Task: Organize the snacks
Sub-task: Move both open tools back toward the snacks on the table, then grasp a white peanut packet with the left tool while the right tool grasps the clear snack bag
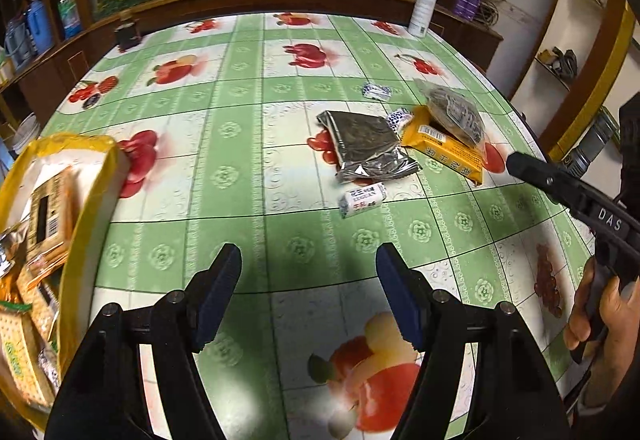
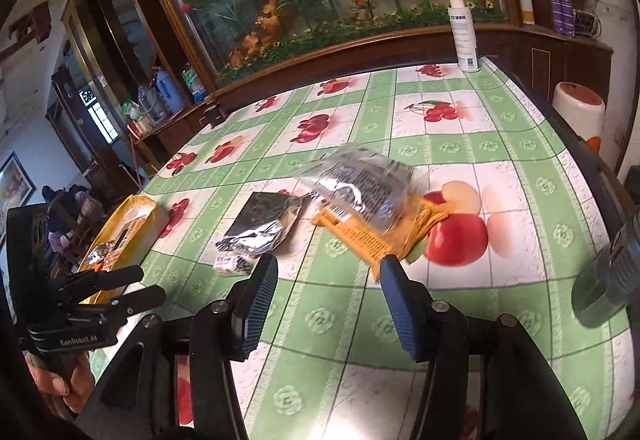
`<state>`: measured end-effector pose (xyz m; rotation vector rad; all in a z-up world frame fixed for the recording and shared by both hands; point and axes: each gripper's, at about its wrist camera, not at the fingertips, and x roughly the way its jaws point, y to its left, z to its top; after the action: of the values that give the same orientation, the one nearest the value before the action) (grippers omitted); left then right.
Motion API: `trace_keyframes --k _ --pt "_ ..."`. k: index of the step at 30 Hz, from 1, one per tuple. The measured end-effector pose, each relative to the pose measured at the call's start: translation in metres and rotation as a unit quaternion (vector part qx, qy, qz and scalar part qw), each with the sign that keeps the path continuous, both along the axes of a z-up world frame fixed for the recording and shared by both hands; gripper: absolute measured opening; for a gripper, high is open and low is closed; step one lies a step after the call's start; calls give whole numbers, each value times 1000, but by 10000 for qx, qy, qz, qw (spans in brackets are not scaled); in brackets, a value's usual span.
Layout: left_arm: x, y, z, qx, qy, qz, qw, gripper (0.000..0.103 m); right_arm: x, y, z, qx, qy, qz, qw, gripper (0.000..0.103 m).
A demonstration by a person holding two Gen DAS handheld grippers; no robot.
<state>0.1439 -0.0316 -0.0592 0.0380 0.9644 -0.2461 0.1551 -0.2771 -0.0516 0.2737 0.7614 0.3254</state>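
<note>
Behind the snacks (image 1: 372, 144) stands a spray bottle (image 1: 423, 6).

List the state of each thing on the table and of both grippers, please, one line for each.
Left gripper: open, holds nothing.
Right gripper: open, holds nothing.
Yellow-rimmed basket: partly filled with snack packets.
Silver foil packet: flat on the table, outside the basket.
Orange snack packet: on the table.
Clear bag of dark snacks: lies on the orange packet.
White spray bottle: upright, capped.
</note>
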Motion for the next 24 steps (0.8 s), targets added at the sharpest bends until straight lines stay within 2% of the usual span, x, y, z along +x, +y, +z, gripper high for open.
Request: trace_keyframes --k 4,9,20,24 --pt "12 -8 -6 -54 111 -71 9999 69 13 -1 2 -175 -66 25 9998 66" --pt "26 -20 -12 -225 225 -99 9994 69 27 2 2 -323 -118 65 9994 67" --pt "43 -39 -31 -346 441 -42 9984 69 54 -3 4 -318 -215 -9 9993 71" --pt "45 -40 -31 -390 353 140 9985 69 66 0 0 -351 -180 76 9992 73"
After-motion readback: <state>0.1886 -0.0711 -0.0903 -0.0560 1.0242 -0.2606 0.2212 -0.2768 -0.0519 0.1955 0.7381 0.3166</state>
